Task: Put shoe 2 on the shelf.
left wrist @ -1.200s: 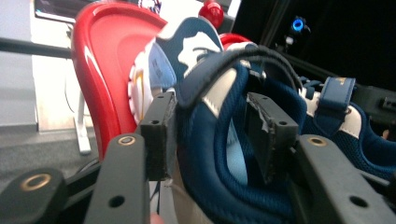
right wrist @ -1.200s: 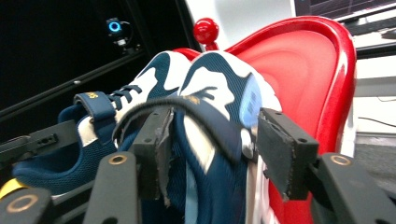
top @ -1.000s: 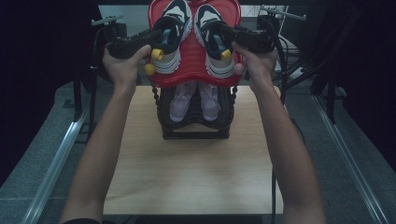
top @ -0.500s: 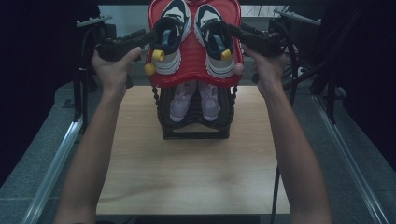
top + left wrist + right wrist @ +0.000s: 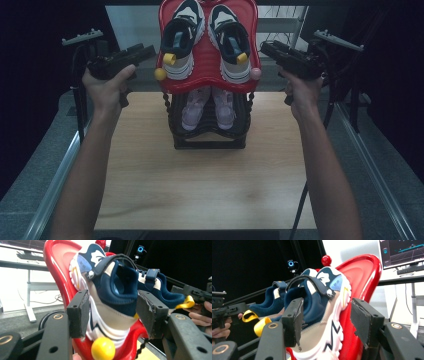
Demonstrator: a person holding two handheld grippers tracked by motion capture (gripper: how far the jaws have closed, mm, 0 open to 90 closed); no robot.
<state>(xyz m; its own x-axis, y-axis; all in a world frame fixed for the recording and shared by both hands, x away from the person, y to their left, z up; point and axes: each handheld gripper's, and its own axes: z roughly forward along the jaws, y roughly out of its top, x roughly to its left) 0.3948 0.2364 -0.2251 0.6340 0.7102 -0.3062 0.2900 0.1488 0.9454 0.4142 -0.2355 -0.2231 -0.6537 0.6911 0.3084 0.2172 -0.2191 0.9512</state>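
1. Both hands are drawing outward from the red rack (image 5: 208, 82): the left gripper (image 5: 142, 51) has just been opening and the right gripper (image 5: 267, 49) closing slightly, both wide and empty.
2. That suggests the shoes are being left in place.
3. The navy shoes (image 5: 181, 41) are sitting top centre on the rack's upper tier.
4. A pink pair (image 5: 209, 107) is resting on the black tier (image 5: 209, 140) below.

Open wooden bench (image 5: 200, 190) in front of the black tiered shoe rack (image 5: 209, 131), plenty of room there. Up top, the red plastic tray (image 5: 209, 75) blocks the middle, carrying two navy-and-white sneakers (image 5: 182, 42). Left gripper (image 5: 145, 50) and right gripper (image 5: 264, 48) flank it with clear air outside; a metal rail (image 5: 370, 165) bounds the right.
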